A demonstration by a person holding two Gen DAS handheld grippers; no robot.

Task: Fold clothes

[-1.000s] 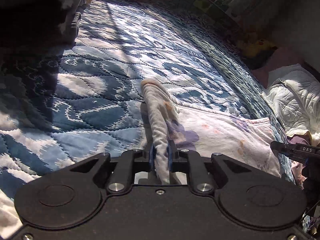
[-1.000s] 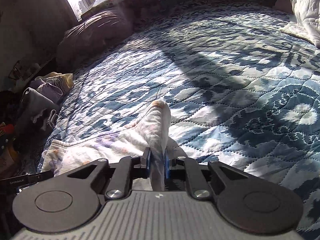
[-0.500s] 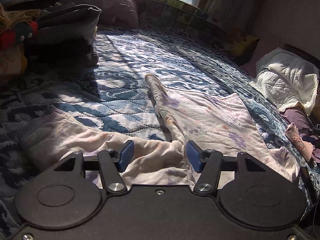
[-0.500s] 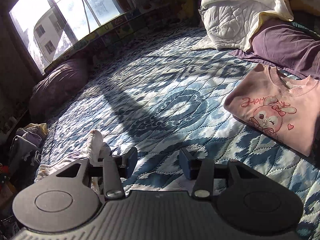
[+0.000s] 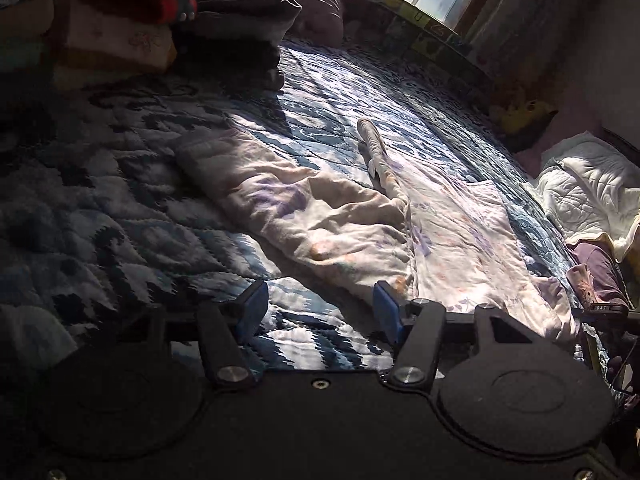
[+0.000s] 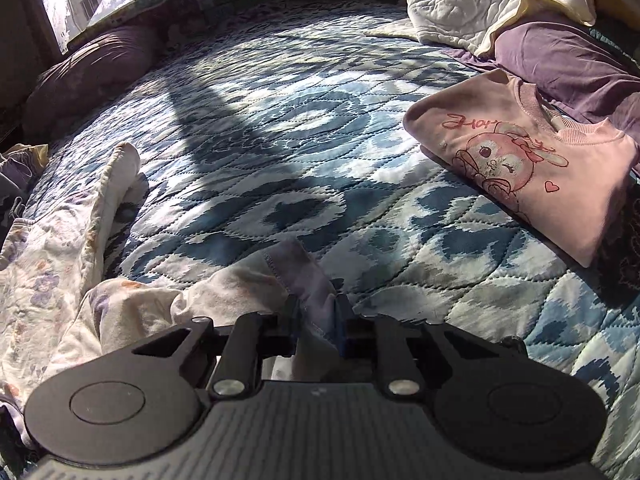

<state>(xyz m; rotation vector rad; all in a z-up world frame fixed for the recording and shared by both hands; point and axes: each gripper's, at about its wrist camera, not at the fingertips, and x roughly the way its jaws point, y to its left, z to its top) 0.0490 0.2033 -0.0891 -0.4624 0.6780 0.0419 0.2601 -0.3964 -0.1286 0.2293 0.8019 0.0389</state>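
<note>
Your right gripper [image 6: 318, 322] is clamped on a hem of the floral garment [image 6: 44, 280], which trails off toward nine o'clock across the blue quilt [image 6: 280, 128]. Your left gripper [image 5: 318, 314] stands apart, holding nothing, over the quilt with the garment just past it at one o'clock. A folded pink shirt [image 6: 520, 160] lies at two o'clock.

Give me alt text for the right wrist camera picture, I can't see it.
The right gripper is shut on a corner of a pale floral garment lying on a blue patterned quilt. A folded pink sweatshirt with a cartoon rabbit lies to the right.
</note>
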